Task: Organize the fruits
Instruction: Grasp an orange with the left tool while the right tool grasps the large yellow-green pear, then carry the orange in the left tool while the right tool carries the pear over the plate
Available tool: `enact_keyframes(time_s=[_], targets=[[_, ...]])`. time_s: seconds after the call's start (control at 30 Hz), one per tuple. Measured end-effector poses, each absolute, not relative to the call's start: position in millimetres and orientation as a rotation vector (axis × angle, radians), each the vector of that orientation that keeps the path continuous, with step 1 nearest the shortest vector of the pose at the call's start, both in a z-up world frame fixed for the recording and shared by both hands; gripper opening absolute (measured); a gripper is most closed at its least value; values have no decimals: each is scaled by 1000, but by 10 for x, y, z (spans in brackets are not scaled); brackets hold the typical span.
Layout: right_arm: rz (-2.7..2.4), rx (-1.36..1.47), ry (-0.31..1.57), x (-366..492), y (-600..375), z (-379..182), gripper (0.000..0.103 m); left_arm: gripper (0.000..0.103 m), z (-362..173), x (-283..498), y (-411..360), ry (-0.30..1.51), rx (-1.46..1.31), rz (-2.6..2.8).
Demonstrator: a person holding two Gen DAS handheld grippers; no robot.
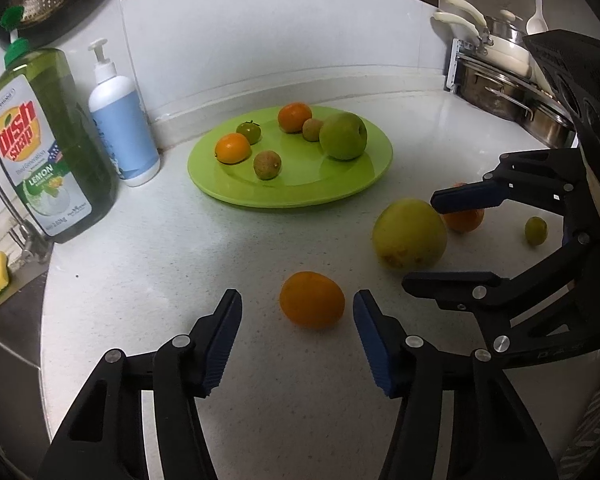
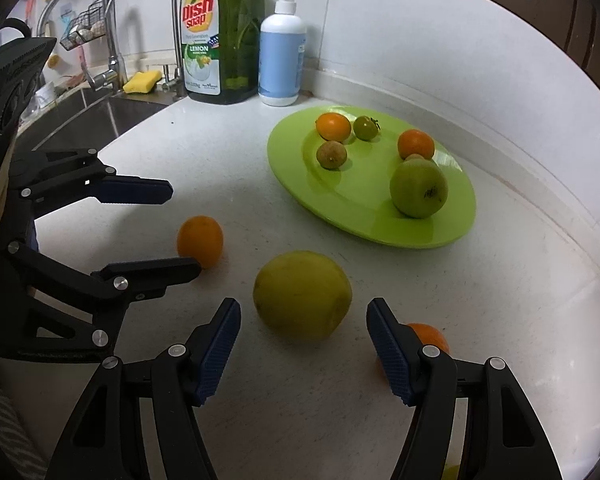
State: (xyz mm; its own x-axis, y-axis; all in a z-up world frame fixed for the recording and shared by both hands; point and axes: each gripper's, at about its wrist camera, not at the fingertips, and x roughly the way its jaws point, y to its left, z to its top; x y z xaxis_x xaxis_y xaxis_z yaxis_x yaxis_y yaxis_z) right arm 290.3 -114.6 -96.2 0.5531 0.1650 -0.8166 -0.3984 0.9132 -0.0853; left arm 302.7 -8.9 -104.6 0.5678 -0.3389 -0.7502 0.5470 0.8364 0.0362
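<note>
Left tool (image 1: 298,308): jaws apart, nothing gripped, pitched steeply down toward the white speckled counter (image 1: 180,264). Round orange citrus fruit (image 1: 312,300) resting on the counter directly ahead, centred between the blue pads, clear of both. Roughly spherical, no long axis to align.

Right tool (image 2: 303,316): jaws wide, nothing gripped, similarly pitched down. Large yellow-green round fruit (image 2: 302,295) straight ahead between its pads, untouched.

Each fruit nearest its own tool. Flat lime-green plate (image 1: 236,190), already carrying five fruits, beyond both. Likely next: descend, close.
</note>
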Motion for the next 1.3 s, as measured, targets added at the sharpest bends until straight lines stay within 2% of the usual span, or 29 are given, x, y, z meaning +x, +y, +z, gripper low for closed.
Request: enact_keyframes(time_s=[0.3, 0.53, 1.3], targets=[[334, -258, 935, 2981, -1138, -1009, 64, 47, -1104, 3083, -110, 841, 252, -547], [344, -239, 959, 3013, -1133, -1066, 55, 37, -1124, 3096, -120, 857, 236, -554], [329, -191, 922, 2953, -1184, -937, 54, 36, -913, 3045, -64, 822, 191, -514]])
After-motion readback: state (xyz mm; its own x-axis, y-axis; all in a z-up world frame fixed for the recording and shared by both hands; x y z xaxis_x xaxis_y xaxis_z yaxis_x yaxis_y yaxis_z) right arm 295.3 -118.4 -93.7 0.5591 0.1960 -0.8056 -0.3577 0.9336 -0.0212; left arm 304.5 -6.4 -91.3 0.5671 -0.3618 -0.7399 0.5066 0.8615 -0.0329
